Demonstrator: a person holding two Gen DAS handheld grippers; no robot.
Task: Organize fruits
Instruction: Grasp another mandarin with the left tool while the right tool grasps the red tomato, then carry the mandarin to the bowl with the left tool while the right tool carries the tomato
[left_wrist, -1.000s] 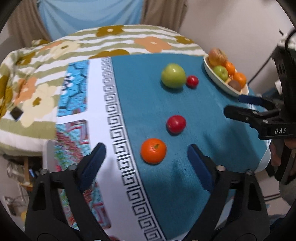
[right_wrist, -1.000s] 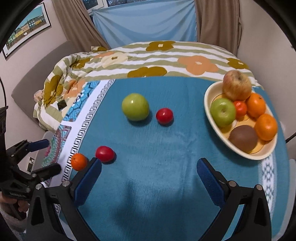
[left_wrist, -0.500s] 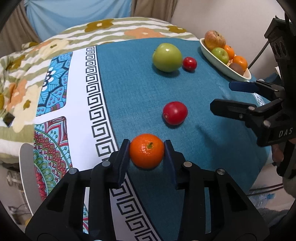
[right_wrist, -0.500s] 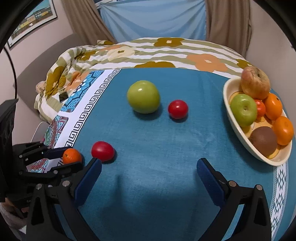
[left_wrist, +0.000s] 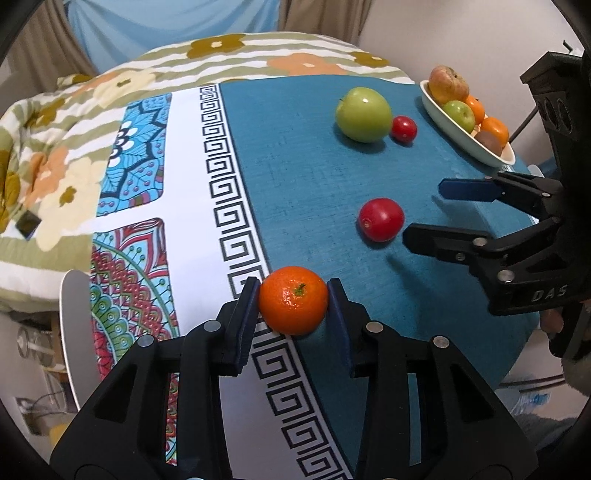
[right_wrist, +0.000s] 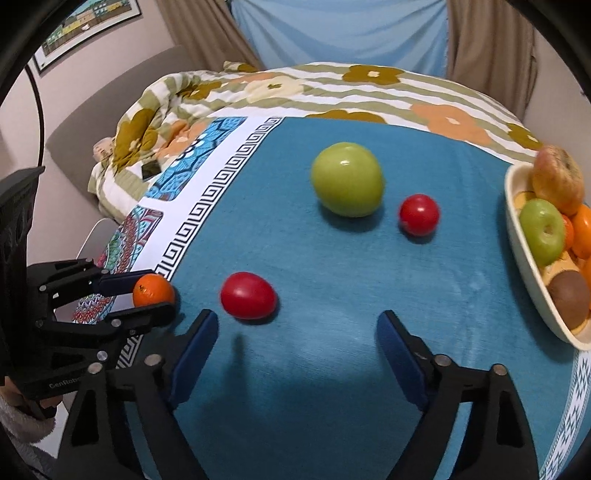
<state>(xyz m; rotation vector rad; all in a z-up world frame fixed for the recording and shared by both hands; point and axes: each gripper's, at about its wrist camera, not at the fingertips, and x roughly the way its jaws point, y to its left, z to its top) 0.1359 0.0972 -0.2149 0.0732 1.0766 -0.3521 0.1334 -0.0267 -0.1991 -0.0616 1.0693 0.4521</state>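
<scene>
Six fruits heaped in bowl (right_wrist: 526, 273), left gripper (left_wrist: 292, 295) clamping mandarin (left_wrist: 293, 300), right gripper (right_wrist: 295, 349) spread wide

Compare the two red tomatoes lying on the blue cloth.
The near tomato looks larger and egg-shaped; the far tomato is rounder. The near one lies alone just ahead of the open right tool; the far one sits beside the green apple. Both are glossy red.

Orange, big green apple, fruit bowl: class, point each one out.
orange (left_wrist: 293, 300), left wrist view, its front skin.
big green apple (right_wrist: 347, 179), right wrist view, its middle.
fruit bowl (right_wrist: 524, 258), right wrist view, its near rim.
</scene>
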